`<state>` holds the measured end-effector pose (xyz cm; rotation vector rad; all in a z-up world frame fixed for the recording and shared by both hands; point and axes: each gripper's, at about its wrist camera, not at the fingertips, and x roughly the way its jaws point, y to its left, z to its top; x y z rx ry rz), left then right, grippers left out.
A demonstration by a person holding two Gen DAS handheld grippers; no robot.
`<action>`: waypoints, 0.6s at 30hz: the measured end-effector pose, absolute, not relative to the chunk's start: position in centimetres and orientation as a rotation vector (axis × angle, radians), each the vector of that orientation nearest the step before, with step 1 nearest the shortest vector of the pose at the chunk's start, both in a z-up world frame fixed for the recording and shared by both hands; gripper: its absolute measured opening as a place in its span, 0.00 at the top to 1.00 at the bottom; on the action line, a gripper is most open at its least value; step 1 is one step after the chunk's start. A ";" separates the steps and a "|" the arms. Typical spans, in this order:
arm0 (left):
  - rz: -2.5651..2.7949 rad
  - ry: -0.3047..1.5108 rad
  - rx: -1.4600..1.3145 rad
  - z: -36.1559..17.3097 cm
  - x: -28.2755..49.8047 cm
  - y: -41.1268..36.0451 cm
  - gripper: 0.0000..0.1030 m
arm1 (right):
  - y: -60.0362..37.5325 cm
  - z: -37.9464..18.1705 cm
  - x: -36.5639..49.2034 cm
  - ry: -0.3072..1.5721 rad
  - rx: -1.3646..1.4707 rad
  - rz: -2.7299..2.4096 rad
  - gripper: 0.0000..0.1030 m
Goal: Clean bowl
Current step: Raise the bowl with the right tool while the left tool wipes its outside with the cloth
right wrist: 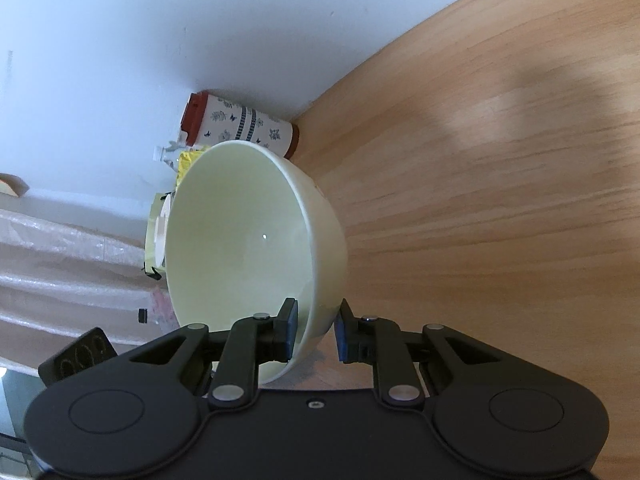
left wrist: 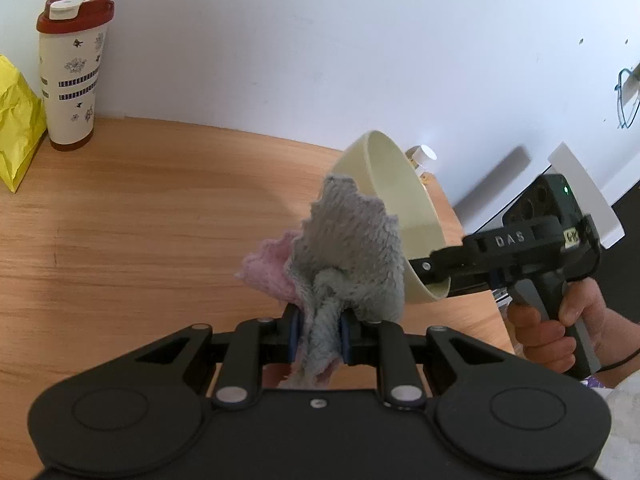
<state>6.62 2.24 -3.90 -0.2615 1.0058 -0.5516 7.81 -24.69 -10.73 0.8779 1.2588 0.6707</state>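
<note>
The left gripper (left wrist: 319, 334) is clenched on a grey-and-pink cloth (left wrist: 348, 248), whose bunched folds rise from between the blue pads and lean against the outer wall of the bowl (left wrist: 394, 208). The pale cream bowl is held clear of the wooden table (left wrist: 140, 216), tipped on its side so that its opening faces up and to the right in the left wrist view. The right gripper (right wrist: 316, 334) grasps the bowl by its rim: one pad lies inside the bowl and the other outside, with the wall between them, though a thin gap seems to show at the outer pad, so how firmly the pads press cannot be told. In the left wrist view a hand (left wrist: 560, 328) on the right wraps the handle of that gripper. The bowl's interior, seen from the right wrist, is smooth and shows a small highlight. At the far left of the table, against the white wall (left wrist: 320, 40), a patterned tumbler (left wrist: 74, 72) with a red lid stands upright beside a yellow bag (left wrist: 18, 136).
</note>
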 end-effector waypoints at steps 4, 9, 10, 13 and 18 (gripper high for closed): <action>-0.571 0.998 -0.279 -4.1 6.7 2.7 0.82 | -25.1 -10.3 7.6 1.233 0.878 0.724 0.77; -0.609 0.992 -0.289 -3.8 6.9 3.3 0.82 | -25.2 -9.7 8.1 1.225 0.845 0.757 0.77; -0.614 0.991 -0.293 -3.7 6.9 3.5 0.82 | -25.2 -9.6 8.2 1.223 0.843 0.769 0.77; -0.625 0.988 -0.304 -3.7 6.8 3.9 0.82 | -25.5 -9.0 8.2 1.218 0.827 0.802 0.77; -0.616 0.986 -0.375 -4.1 7.0 5.2 0.82 | -25.8 -8.5 8.0 1.220 0.790 0.837 0.77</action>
